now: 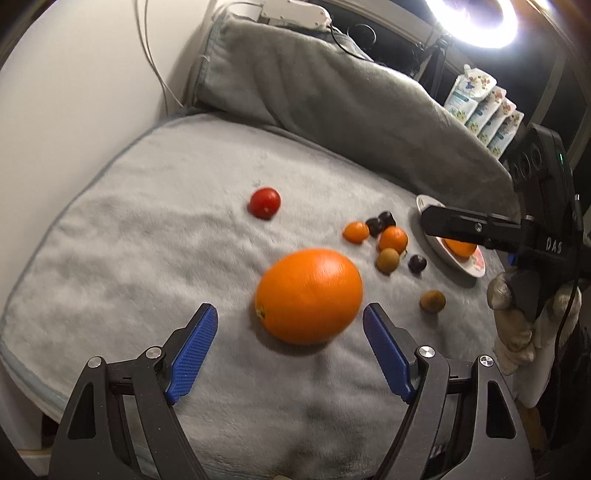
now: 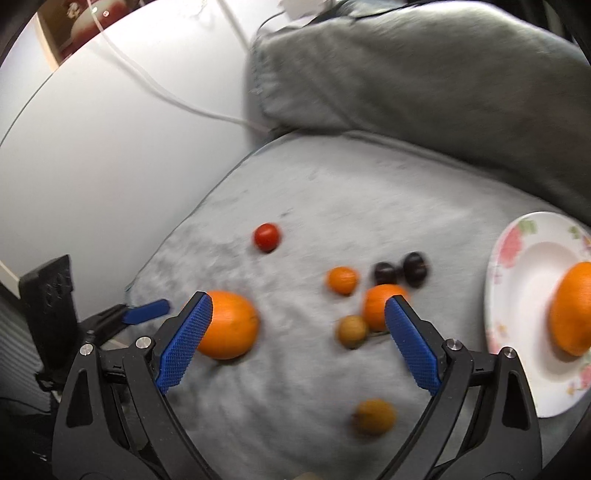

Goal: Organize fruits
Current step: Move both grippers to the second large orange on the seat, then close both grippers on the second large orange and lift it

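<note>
A large orange (image 1: pixel 308 295) lies on the grey blanket (image 1: pixel 147 221), just beyond my open, empty left gripper (image 1: pixel 290 314); it also shows in the right wrist view (image 2: pixel 229 325). A floral plate (image 2: pixel 524 295) at the right holds another orange (image 2: pixel 572 308). Between them lie a red tomato (image 2: pixel 266 237), two small oranges (image 2: pixel 343 280) (image 2: pixel 378 306), dark grapes (image 2: pixel 402 271) and brown fruits (image 2: pixel 352 331) (image 2: pixel 373 416). My right gripper (image 2: pixel 297 306) is open and empty above the small fruits; in the left wrist view its finger (image 1: pixel 469 225) reaches over the plate (image 1: pixel 465 264).
A folded grey pillow (image 1: pixel 332 92) lies along the back of the blanket. A white wall with cables (image 2: pixel 166 96) is at the left. Pouches (image 1: pixel 480 110) and a ring light (image 1: pixel 476 22) stand at the far right.
</note>
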Demonstrator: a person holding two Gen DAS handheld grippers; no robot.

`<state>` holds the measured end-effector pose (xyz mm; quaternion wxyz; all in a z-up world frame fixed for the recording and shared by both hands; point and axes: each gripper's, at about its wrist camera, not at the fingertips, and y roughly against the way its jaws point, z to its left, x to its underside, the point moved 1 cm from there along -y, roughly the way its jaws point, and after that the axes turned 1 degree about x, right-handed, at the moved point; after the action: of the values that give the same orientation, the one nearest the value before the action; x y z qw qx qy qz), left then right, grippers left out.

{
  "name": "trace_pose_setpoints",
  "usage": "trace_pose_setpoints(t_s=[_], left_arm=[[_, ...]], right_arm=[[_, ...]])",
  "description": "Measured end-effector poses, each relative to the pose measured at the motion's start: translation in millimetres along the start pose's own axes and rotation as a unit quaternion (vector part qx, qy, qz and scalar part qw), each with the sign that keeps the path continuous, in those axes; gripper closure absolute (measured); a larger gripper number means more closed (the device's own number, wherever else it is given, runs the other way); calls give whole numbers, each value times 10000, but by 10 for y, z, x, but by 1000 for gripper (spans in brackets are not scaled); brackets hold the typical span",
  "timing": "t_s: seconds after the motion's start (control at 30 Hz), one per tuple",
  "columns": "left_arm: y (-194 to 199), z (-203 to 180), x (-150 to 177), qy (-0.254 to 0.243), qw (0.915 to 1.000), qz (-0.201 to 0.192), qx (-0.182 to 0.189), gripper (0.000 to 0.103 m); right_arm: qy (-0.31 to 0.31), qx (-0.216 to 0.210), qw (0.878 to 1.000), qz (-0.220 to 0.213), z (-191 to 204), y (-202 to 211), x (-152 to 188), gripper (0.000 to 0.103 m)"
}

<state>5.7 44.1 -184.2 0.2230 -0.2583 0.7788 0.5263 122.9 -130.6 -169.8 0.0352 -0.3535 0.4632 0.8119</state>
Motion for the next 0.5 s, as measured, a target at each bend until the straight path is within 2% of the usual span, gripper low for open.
trace_pose_setpoints(t_s=[0.3,0.5], left_arm=[[-115,0,53,51,9997,125,214,23],[-180,15,70,119,9992,186,339,27]], right_arm=[[96,-609,9965,562,270,-349,45,7],[-16,-876,9925,847,314,-512,68,14]])
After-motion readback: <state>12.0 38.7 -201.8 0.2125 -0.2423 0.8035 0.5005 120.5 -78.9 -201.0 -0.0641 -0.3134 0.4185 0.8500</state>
